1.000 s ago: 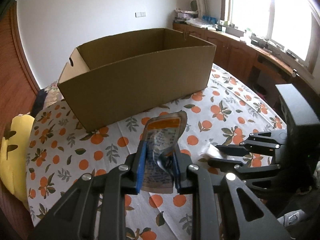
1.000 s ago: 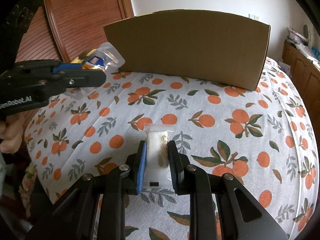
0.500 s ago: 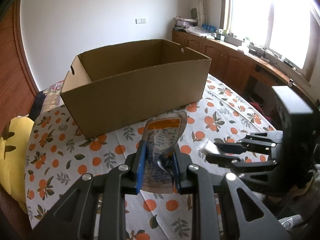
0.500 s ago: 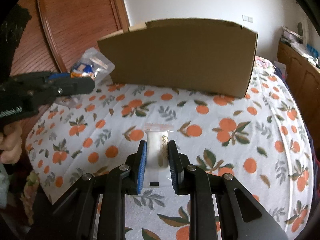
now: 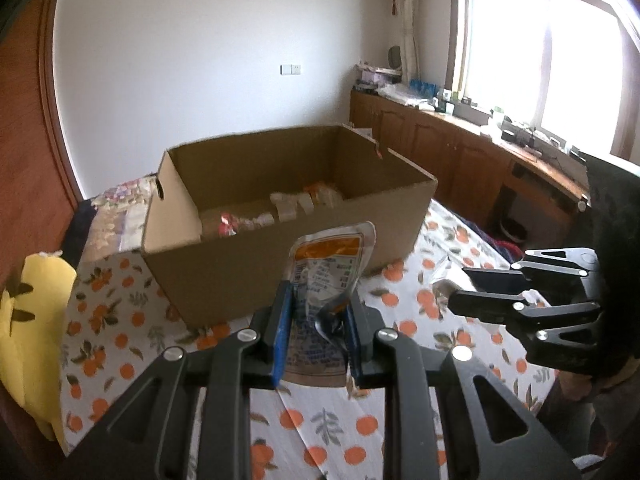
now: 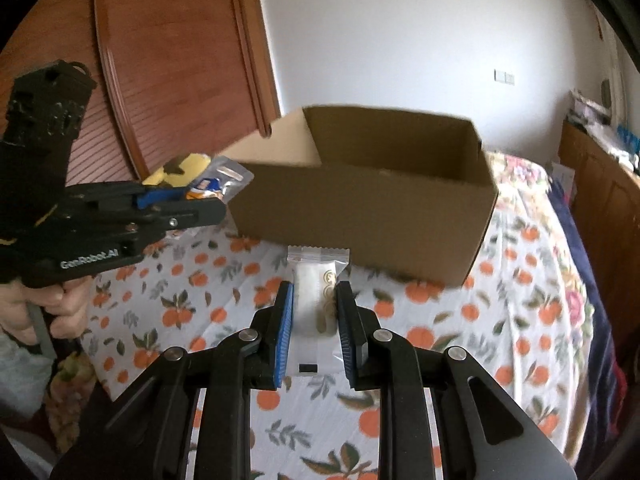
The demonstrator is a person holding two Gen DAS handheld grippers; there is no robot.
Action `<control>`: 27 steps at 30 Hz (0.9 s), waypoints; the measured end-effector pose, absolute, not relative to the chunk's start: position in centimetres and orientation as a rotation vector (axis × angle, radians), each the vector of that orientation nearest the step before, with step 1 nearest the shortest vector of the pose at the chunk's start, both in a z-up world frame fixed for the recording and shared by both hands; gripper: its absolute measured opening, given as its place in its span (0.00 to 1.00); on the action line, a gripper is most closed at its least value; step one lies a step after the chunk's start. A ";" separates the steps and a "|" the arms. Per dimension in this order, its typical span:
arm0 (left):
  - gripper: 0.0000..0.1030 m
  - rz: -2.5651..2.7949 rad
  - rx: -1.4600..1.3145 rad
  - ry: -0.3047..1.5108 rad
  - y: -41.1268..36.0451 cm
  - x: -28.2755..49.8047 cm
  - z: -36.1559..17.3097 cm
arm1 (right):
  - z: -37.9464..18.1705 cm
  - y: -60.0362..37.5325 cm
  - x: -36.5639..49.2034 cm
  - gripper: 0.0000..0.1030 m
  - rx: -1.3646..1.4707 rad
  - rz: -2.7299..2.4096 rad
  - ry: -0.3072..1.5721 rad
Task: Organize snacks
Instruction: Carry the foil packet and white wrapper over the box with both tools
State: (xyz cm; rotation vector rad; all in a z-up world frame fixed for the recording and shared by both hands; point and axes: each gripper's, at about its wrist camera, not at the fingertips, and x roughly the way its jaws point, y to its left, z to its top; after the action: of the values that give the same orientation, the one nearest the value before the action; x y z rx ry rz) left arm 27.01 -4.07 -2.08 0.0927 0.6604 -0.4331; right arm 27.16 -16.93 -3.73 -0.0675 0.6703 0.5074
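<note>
My left gripper (image 5: 318, 306) is shut on an orange-topped clear snack pouch (image 5: 328, 268) and holds it in the air in front of the open cardboard box (image 5: 280, 256). Several snack packets (image 5: 280, 208) lie inside the box. My right gripper (image 6: 314, 300) is shut on a white snack packet (image 6: 316, 280) and holds it above the table, short of the box (image 6: 360, 220). In the right wrist view the left gripper (image 6: 200, 200) with its pouch (image 6: 224, 178) is at the left. In the left wrist view the right gripper (image 5: 460, 288) is at the right.
The table carries a white cloth with an orange print (image 6: 480, 320). A yellow plush toy (image 5: 28, 320) lies at the table's left edge. A wooden door (image 6: 160, 80) stands behind the box. Wooden cabinets (image 5: 460, 152) run under the window.
Both grippers have risen with their packets. The box's inside and the packets in it now show in the left wrist view. Both stay shut.
</note>
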 end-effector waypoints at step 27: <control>0.22 -0.373 0.064 0.587 -3.1 40.1 0.1 | 0.5 -16.6 42.1 0.19 -0.043 0.534 0.549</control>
State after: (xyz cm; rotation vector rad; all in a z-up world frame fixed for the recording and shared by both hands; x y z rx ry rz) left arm 40.06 -3.10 0.06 0.0639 0.5869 -0.3728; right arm 42.09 -16.59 0.46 -0.0426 0.5490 0.5339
